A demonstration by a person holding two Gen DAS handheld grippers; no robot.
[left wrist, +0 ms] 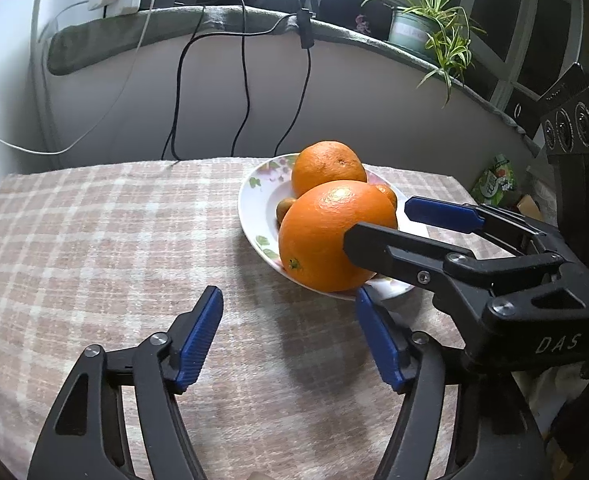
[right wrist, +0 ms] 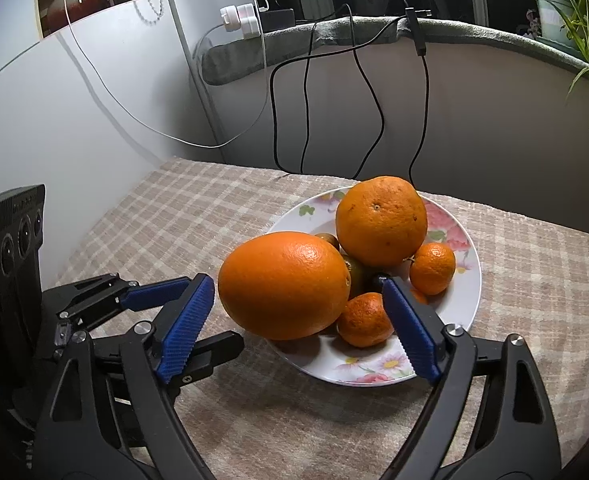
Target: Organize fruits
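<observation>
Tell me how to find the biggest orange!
Look at the flowered plate on the checked tablecloth. The biggest orange lies at its near left edge, jutting over the rim. It is egg-shaped and smooth, bigger than the rounder orange behind it.

One flowered plate (right wrist: 468, 292) holds two large oranges (right wrist: 284, 284), three small mandarins (right wrist: 432, 268) and some darker fruits, number unclear.

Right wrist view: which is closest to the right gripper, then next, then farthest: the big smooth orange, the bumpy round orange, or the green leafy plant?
From the right gripper:
1. Big smooth orange, at the plate's near left edge.
2. Bumpy round orange, farther back on the plate.
3. Green leafy plant, up on the windowsill.
</observation>
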